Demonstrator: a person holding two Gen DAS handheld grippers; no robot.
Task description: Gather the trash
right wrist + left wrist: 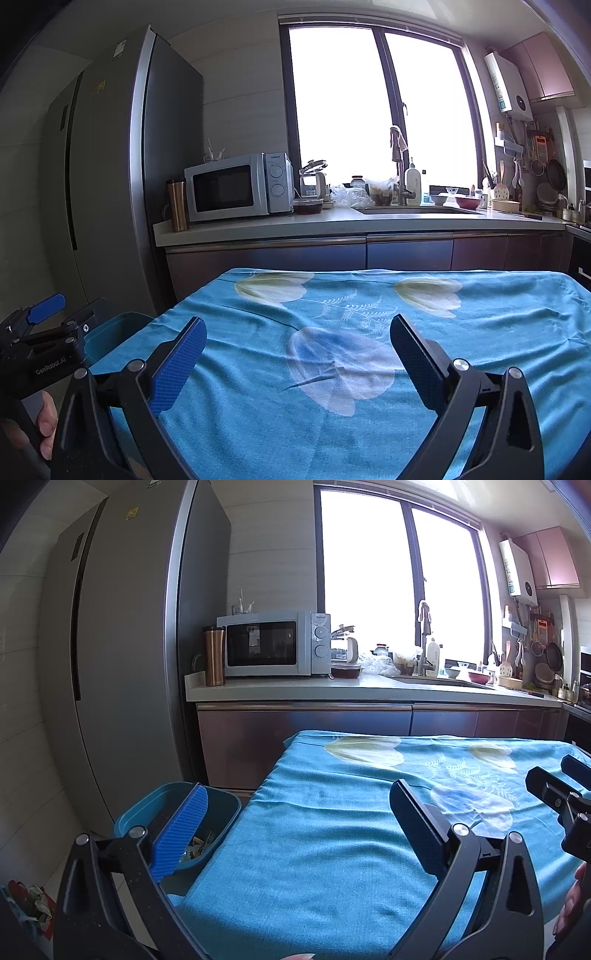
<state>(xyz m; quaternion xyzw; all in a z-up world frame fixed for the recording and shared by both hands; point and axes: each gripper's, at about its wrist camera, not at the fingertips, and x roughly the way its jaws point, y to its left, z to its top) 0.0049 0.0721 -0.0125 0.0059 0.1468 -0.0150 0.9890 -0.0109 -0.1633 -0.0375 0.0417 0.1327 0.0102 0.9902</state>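
Trash (197,847), colourful scraps, lies in a teal bin (225,805); both tongs (295,812) (299,336) gape empty.

Two grippers (298,363), one bin (221,805), perhaps several scraps (197,847).
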